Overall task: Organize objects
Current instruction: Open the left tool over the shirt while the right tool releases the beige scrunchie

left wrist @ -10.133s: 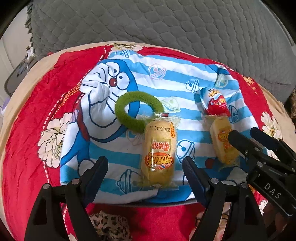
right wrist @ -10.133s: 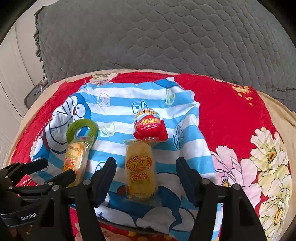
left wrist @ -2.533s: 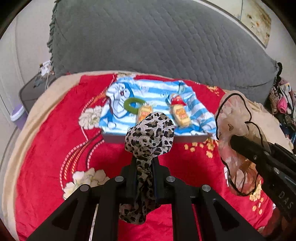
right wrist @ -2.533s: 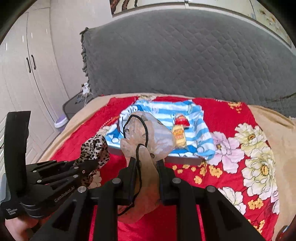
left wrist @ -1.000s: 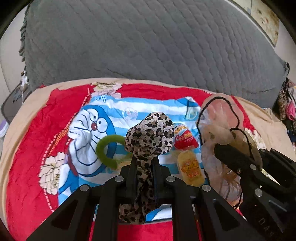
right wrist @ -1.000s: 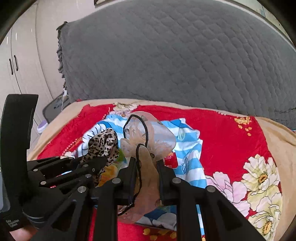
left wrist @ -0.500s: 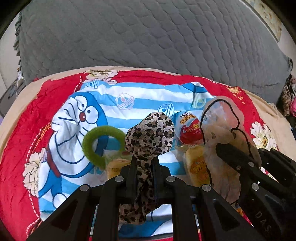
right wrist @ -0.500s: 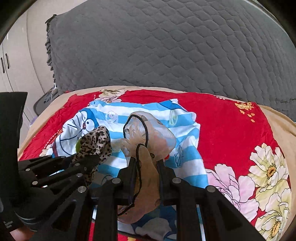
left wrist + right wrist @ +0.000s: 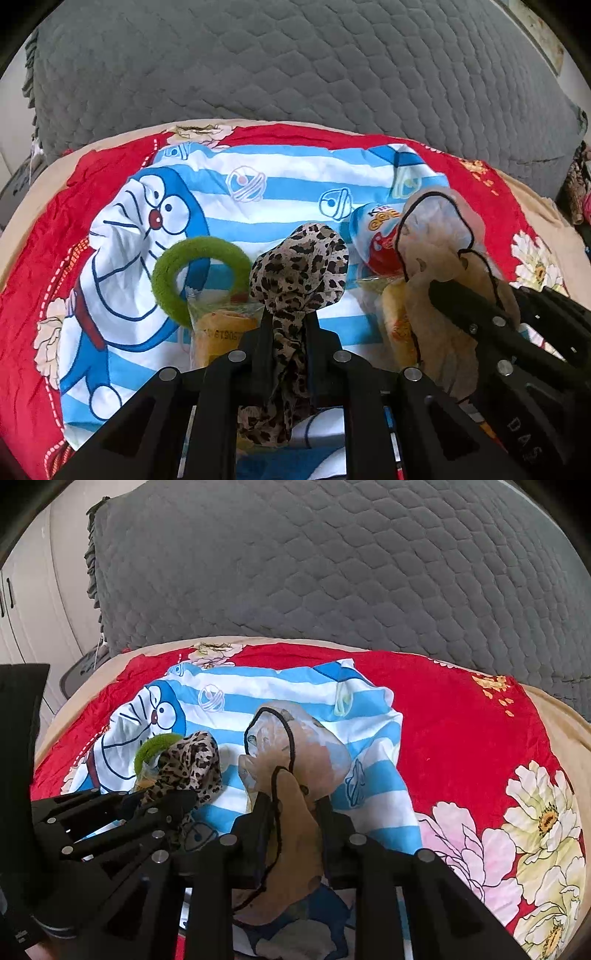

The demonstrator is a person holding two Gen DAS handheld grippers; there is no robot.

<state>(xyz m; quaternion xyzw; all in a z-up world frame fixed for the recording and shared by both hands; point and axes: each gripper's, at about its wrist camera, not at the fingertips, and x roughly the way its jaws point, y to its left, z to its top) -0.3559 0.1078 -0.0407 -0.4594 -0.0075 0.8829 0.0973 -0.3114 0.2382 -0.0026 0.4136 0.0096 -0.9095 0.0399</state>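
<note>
Left gripper (image 9: 287, 328) pinching spotty cloth (image 9: 299, 269); right gripper (image 9: 293, 812) just loosening, probably still squeezing see-through tan cloth (image 9: 295, 746) between fingers.

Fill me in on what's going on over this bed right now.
A person holds two grippers over a Doraemon striped cloth. The left gripper pinches a leopard-print fabric piece; the right gripper pinches a sheer beige one with black trim. On the cloth lie a green ring, two snack packs and a Kinder egg.

Ring (image 9: 199, 275) left of egg (image 9: 376, 240), both on cloth (image 9: 280, 184).
</note>
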